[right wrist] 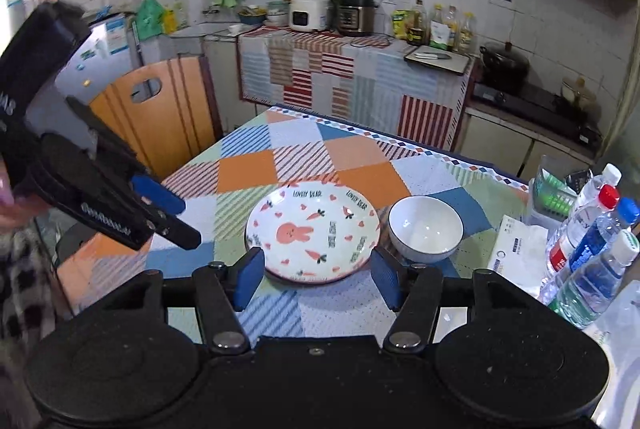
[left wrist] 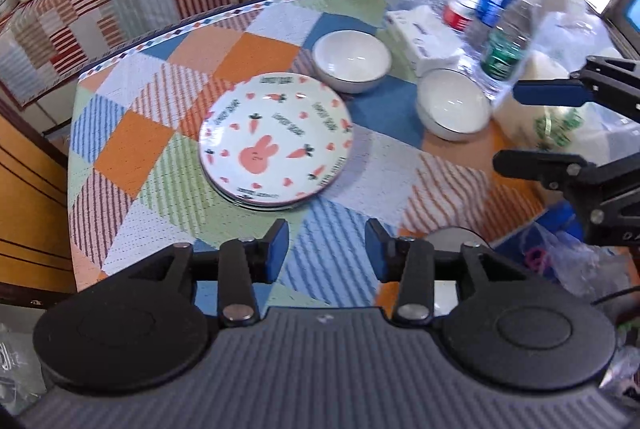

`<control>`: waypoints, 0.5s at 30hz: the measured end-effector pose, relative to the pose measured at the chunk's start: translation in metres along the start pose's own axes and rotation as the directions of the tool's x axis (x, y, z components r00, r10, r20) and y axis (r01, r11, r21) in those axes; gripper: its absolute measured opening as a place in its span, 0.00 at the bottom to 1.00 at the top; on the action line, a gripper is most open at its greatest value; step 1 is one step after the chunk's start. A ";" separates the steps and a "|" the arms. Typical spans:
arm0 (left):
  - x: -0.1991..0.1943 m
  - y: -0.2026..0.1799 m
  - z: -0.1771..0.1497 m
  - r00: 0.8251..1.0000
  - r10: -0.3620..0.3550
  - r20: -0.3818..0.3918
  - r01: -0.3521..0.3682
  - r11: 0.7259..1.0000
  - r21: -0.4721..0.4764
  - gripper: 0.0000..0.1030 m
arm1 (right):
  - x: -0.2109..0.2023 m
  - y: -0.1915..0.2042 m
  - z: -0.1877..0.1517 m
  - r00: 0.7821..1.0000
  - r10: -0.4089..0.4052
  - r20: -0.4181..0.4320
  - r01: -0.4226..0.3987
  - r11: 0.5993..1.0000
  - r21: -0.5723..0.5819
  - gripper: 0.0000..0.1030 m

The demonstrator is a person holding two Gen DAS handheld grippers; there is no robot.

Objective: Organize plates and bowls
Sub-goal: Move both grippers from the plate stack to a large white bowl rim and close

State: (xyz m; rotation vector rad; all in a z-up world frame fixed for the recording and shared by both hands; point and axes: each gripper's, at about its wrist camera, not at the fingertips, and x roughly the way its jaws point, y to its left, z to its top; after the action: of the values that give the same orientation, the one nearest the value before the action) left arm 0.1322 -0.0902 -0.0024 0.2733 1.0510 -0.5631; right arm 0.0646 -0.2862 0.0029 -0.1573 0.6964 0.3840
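Plates (left wrist: 276, 141) sit stacked dead ahead of the left tongs (left wrist: 327, 249), just past the tips, with the bunny picture on top. Both tongs are parted and holding nothing; the right tongs (right wrist: 318, 279) stand wider. From the right tongs the stack is straight ahead too, one bowl (right wrist: 425, 229) just to its right. The second bowl (left wrist: 453, 105) lies further right, near the bottles (left wrist: 492, 25), close under the right tongs as the left camera shows them. So I'd guess the right hand is better placed for the bowls, the left for the plates. Everything's round, so no long axis; the bowls sit on the bench (left wrist: 120, 133) mouths up, rims a bit apart.
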 end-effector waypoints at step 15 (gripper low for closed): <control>0.068 -0.045 -0.029 0.989 -0.089 -0.118 0.091 0.996 0.008 0.55 | 0.016 -0.001 -0.093 0.962 0.186 -0.197 -0.202 0.977 -0.065 0.85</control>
State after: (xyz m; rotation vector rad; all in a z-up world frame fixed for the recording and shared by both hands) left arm 0.1109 -0.1349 -0.0730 0.2745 1.1788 -0.6413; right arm 0.0212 -0.3070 -0.0782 -0.2085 0.8886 0.5929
